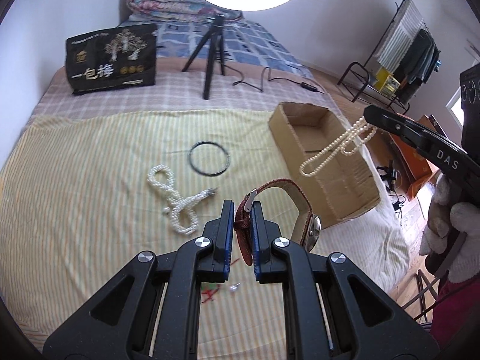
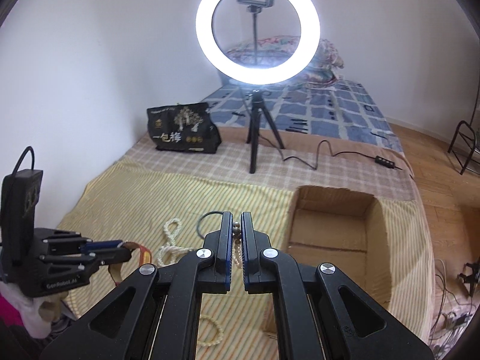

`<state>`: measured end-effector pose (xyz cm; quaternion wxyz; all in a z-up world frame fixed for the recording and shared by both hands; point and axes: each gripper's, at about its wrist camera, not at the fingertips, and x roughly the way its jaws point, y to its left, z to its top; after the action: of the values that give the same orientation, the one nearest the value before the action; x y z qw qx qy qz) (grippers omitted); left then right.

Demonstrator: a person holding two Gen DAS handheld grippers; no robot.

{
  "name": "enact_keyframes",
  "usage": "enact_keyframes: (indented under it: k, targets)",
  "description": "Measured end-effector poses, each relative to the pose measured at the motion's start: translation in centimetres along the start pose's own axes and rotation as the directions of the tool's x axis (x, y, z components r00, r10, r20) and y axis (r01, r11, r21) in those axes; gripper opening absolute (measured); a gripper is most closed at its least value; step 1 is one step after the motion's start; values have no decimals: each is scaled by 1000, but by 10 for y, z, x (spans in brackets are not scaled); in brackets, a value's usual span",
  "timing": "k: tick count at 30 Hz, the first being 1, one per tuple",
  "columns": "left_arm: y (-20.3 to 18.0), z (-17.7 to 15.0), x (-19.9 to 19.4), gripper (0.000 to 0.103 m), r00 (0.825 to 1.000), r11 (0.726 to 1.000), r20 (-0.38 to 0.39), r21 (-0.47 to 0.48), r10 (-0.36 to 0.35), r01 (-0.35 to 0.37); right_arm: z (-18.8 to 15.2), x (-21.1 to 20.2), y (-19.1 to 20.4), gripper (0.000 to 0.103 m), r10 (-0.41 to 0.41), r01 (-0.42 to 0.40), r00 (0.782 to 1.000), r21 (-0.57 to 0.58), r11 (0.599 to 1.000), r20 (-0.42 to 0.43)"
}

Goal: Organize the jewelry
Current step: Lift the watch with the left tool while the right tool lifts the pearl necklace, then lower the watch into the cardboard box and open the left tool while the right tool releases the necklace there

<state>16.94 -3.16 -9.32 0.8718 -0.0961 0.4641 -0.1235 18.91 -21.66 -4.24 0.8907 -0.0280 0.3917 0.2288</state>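
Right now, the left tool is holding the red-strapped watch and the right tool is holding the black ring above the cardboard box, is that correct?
Not quite. The right tool holds a pearl necklace, not the black ring, which lies flat on the striped cloth; the left wrist view shows this. The rest stands: the left tool grips the red-strapped watch, and the pearls hang above the cardboard box.

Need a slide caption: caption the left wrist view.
Left gripper clamps a watch while right gripper dangles pearls over the box.
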Motion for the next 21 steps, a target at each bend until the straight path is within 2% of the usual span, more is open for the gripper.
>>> enact_keyframes:
  k: [13, 17, 21]
  targets:
    - [-79, 15, 52, 9, 998, 996, -33, 68, -62, 64, 1, 0, -68, 4, -120, 120, 993, 84, 989, -11]
    - [-102, 18, 73, 9, 995, 993, -56, 79, -87, 91, -6, 5, -89, 4, -148, 151, 988, 115, 982, -34]
    - [-120, 15, 96, 9, 993, 992, -86, 92, -83, 90, -20, 14, -110, 4, -167, 176, 983, 144, 974, -75]
